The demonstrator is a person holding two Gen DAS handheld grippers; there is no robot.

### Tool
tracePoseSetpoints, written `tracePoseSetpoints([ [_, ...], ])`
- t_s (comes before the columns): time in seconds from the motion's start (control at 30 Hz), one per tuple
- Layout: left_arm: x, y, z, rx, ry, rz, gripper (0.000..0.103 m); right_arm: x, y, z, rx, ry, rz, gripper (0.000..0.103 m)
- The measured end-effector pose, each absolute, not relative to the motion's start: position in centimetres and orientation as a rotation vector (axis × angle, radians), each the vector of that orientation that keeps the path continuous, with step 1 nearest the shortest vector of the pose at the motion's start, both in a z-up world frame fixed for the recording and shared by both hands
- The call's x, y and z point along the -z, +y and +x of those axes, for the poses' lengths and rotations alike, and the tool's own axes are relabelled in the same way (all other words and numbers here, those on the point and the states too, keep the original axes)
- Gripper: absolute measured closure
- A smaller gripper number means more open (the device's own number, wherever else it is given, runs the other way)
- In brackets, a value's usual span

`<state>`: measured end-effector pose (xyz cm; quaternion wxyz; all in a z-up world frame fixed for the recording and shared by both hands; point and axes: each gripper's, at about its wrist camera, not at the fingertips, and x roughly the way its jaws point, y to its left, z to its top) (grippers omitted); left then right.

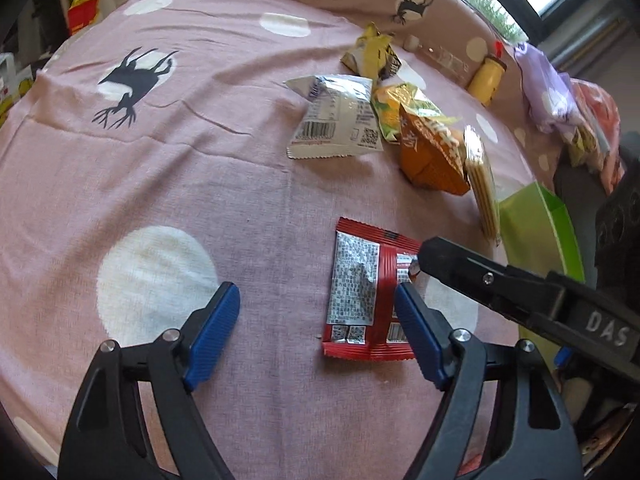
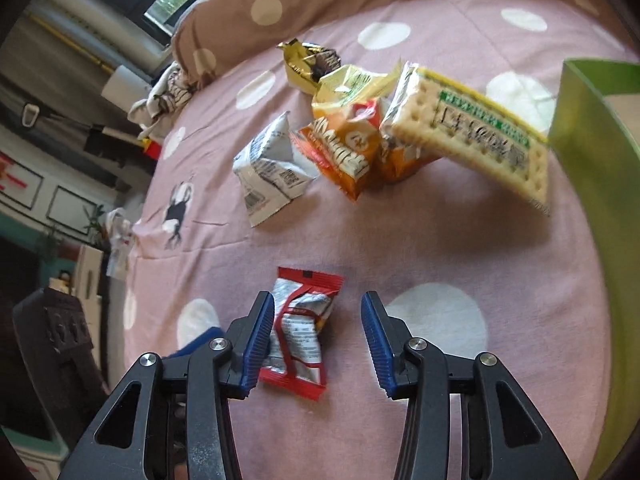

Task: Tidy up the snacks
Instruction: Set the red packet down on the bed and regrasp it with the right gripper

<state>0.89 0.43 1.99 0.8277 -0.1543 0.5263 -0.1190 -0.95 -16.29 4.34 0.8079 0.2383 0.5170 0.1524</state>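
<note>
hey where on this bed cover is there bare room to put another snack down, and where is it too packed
Bare cloth lies left of the red packet, running up past the deer print to the white-and-silver packet. A narrower bare strip separates the red packet from the cracker pack. It is crowded where the white-and-silver, orange and yellow packets bunch beside the green box.

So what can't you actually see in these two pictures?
- Green box: its inside, cut off by the right edge in both views.
- Red packet: its front faces down; back print too small to read.
- Cracker pack: blurred in the right view.
- Right claw: whether its pad touches the packet.
</note>
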Motion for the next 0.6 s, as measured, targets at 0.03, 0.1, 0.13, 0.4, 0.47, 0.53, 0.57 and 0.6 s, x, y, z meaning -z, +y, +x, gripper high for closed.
tracePoseSetpoints([
  [0.03, -1.9, 0.2, 1.0, 0.259, 1.117, -0.315, 0.023, -4.2, -16.0, -1.0, -0.333, 1.107, 0.512, 0.056],
  [0.1, -1.8, -0.3, 1.1, 0.288, 1.118, -0.315, 0.024, -4.1, -15.6, -1.1, -0.341, 1.111, 0.502, 0.056],
  [0.13, -1.8, -0.4, 1.2, 0.307, 1.120, -0.319, 0.025, -4.0, -15.3, -1.1, -0.339, 1.116, 0.498, 0.056],
  [0.4, -1.3, -2.3, 1.3, 0.385, 1.127, -0.280, 0.048, -2.6, -14.3, -0.3, -0.353, 1.170, 0.508, 0.056],
  [0.47, -1.3, -2.5, 1.4, 0.385, 1.121, -0.270, 0.049, -2.3, -14.0, -0.2, -0.357, 1.176, 0.505, 0.056],
  [0.53, -1.3, -2.6, 1.4, 0.387, 1.117, -0.268, 0.050, -2.3, -14.0, -0.2, -0.353, 1.173, 0.497, 0.058],
  [0.57, -1.4, -2.6, 1.4, 0.387, 1.115, -0.267, 0.051, -2.3, -14.0, -0.2, -0.355, 1.170, 0.496, 0.058],
  [0.6, -1.4, -2.6, 1.3, 0.385, 1.110, -0.263, 0.052, -2.4, -14.0, -0.2, -0.357, 1.167, 0.491, 0.059],
])
